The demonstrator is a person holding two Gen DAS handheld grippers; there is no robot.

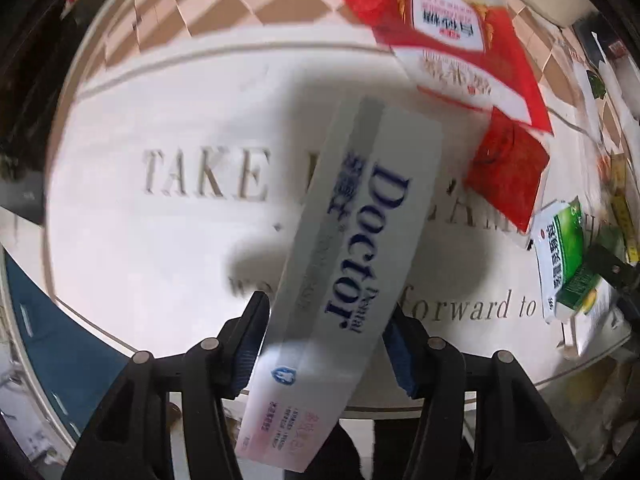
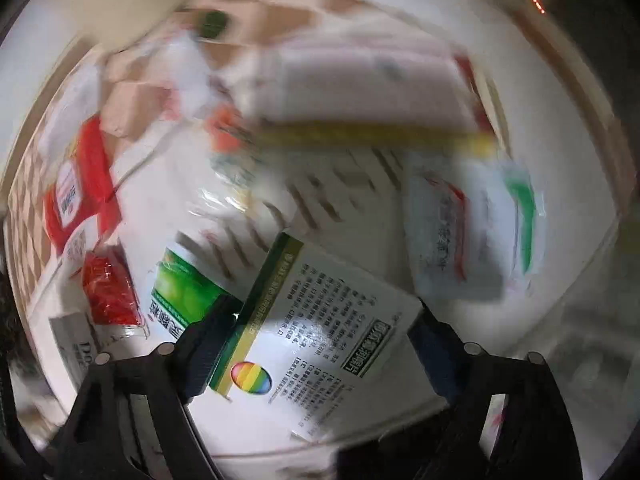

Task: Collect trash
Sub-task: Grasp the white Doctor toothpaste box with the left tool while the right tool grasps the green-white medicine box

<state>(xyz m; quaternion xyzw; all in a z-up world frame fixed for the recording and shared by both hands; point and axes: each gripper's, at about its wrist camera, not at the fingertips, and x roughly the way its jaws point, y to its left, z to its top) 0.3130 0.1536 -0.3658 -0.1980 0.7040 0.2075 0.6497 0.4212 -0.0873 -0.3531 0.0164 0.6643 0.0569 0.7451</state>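
Note:
My left gripper is shut on a long white toothpaste box printed "Doctor", held tilted above the white table. My right gripper is shut on a white medicine box with a green-yellow edge and a rainbow logo, above the same table. Red and white wrappers lie at the table's far side, a small red packet nearer, and a green and white packet at the right. The toothpaste box also shows in the right wrist view at the left edge.
The table bears lettering "TAKE". In the right wrist view, blurred, lie a red wrapper, a red packet, a green packet, a white and green pouch and a yellow-edged box. Checkered floor lies beyond.

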